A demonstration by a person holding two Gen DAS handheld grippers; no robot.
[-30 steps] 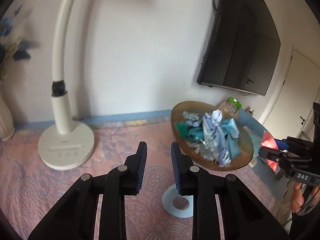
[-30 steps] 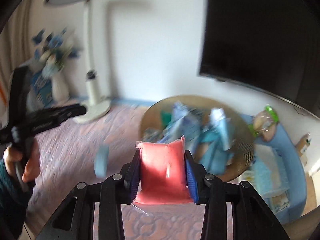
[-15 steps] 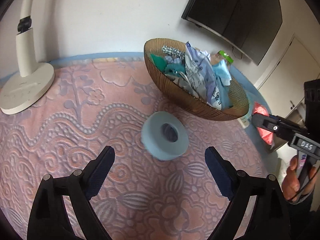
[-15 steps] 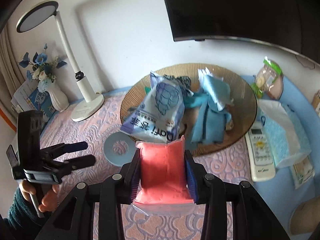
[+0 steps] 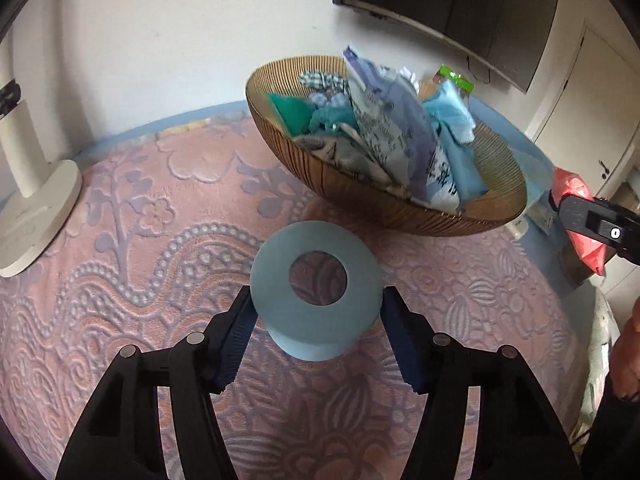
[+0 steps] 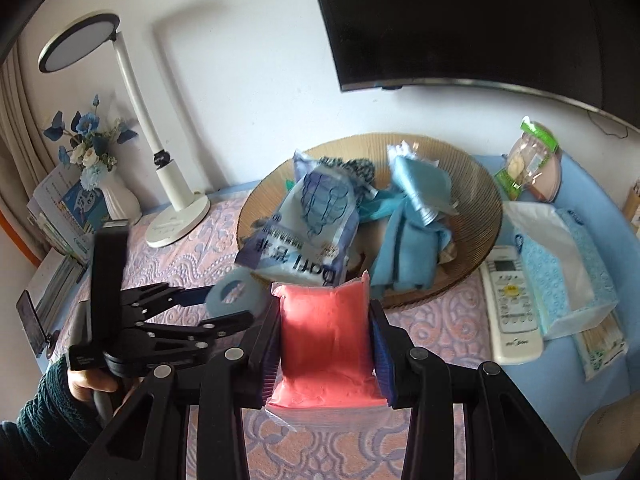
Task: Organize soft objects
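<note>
Left wrist view: left gripper (image 5: 316, 316) partly open, its jaws flanking the pale blue foam ring (image 5: 316, 280) mid-table on the embossed pink cloth (image 5: 120, 280); contact unclear. Foam may squash or pop out. Right gripper (image 6: 325, 330) clamps the squashy pink plastic pouch (image 6: 325, 332); it could slide. Ribbed wooden bowl (image 6: 476, 184) is heaped, so spill risk.

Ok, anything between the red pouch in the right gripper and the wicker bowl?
Nothing on the mat blocks the way. The red pouch sits clamped in the right gripper just short of the wicker bowl. The bowl is already piled high; the blue-and-white packet overhangs its near rim.
</note>
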